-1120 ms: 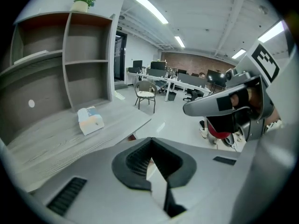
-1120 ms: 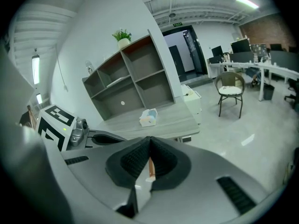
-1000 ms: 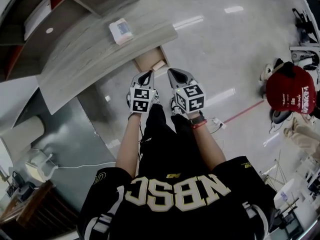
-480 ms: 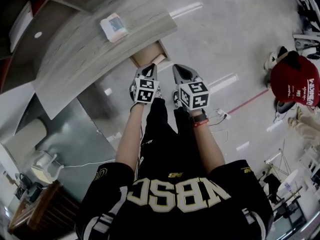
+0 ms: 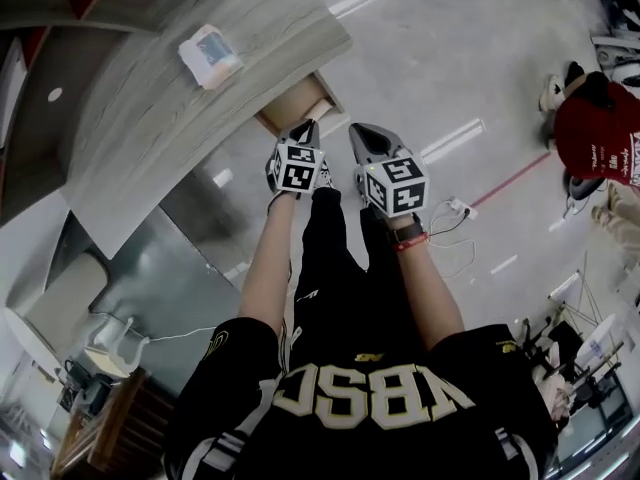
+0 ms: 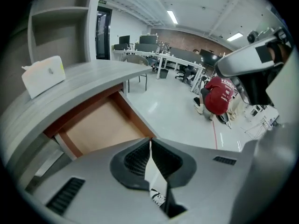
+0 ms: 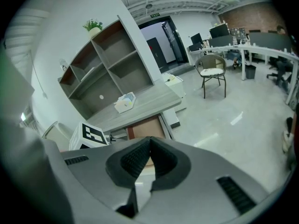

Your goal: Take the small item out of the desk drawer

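Observation:
The open wooden desk drawer (image 5: 288, 106) juts out from under the grey desk top (image 5: 150, 138). In the left gripper view the drawer's tan bottom (image 6: 100, 125) looks bare, and I see no small item in any view. My left gripper (image 5: 312, 126) hangs just above the drawer's near end, its jaws (image 6: 150, 143) shut with nothing between them. Beside it, to the right, my right gripper (image 5: 357, 130) is over the floor next to the drawer. Its jaws (image 7: 149, 139) are shut and empty, and they hide part of the drawer (image 7: 145, 125).
A white tissue box (image 5: 210, 55) stands on the desk top. Open shelves (image 7: 107, 64) rise behind the desk. A person in a red cap (image 5: 600, 133) crouches on the glossy floor at the right. A chair (image 7: 212, 69) stands farther back.
Both grippers have come down toward the drawer. A small pale item seen at the drawer's near end a second ago is now behind the left gripper in the head view.

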The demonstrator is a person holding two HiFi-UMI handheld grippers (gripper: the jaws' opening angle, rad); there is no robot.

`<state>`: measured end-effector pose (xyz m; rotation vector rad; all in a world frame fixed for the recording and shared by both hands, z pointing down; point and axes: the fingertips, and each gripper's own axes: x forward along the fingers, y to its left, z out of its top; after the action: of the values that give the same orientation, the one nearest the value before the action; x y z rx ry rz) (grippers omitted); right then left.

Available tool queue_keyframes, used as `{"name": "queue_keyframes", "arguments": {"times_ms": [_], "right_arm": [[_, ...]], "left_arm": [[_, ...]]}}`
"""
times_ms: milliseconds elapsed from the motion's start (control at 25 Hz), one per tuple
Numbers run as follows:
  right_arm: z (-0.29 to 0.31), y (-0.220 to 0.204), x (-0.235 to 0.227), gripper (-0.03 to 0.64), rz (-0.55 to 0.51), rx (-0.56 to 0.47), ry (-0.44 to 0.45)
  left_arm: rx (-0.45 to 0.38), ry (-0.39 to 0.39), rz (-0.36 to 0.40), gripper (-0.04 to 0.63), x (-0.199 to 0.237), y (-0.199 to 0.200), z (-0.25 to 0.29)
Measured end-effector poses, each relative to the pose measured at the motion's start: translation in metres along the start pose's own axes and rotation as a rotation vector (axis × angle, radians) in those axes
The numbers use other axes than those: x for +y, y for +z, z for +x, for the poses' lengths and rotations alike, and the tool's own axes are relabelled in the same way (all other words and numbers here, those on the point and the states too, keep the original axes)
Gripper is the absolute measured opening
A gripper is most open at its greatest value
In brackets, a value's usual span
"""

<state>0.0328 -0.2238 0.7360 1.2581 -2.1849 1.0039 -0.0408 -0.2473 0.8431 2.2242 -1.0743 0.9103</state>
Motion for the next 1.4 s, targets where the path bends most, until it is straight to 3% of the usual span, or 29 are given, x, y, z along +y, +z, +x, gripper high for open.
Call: {"name": "queue_keyframes", "arguments": {"times_ms": [280, 640, 1040, 1400], "right_arm": [[0.015, -0.016, -0.002, 0.008, 0.015, 0.024, -0.002], [0.032, -0.024, -0.014, 0.008, 0.018, 0.027, -0.012], [0.055, -0.036, -0.027, 0.008, 0.003, 0.046, -0.017], [0.059, -0.045, -0.036, 0.008, 0.001, 0.062, -0.022]], "left_arm": [[0.084, -0.012, 0.020, 0.011, 0.007, -0.033, 0.030], [0.140, -0.038, 0.043, 0.015, 0.011, -0.046, 0.062], [0.202, -0.086, 0.066, 0.161, 0.010, -0.063, 0.094], [0.250, -0.075, 0.064, 0.201, 0.011, -0.077, 0.113]]}}
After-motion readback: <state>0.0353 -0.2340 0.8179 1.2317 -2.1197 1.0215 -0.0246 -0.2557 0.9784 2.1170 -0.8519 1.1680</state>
